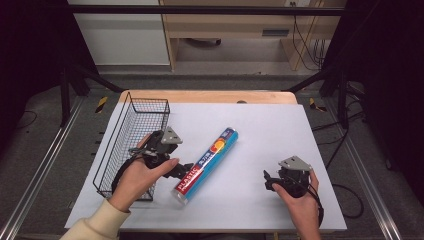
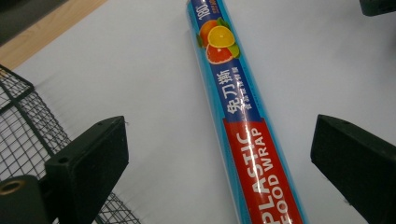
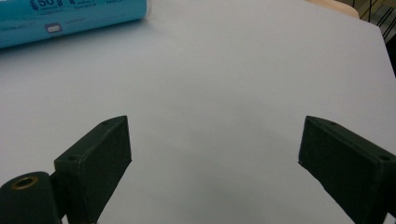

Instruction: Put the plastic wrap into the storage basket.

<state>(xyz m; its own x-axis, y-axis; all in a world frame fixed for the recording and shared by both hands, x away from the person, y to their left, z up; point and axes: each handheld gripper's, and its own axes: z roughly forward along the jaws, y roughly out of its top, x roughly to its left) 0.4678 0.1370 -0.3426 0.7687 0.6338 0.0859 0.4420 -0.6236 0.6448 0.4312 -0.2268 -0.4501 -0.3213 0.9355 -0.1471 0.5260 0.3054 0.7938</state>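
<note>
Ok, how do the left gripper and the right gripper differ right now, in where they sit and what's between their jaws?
The left gripper sits beside the wire basket, its open jaws straddling the red end of the plastic wrap roll without touching it; the right gripper sits apart on the white table cover. Between the right gripper's jaws lies bare cover, with the roll farther off. Both are hand-held with jaws wide open.

A pale sheet covers the wooden counter. On it lie a black wire basket and a plastic food wrap roll.
</note>
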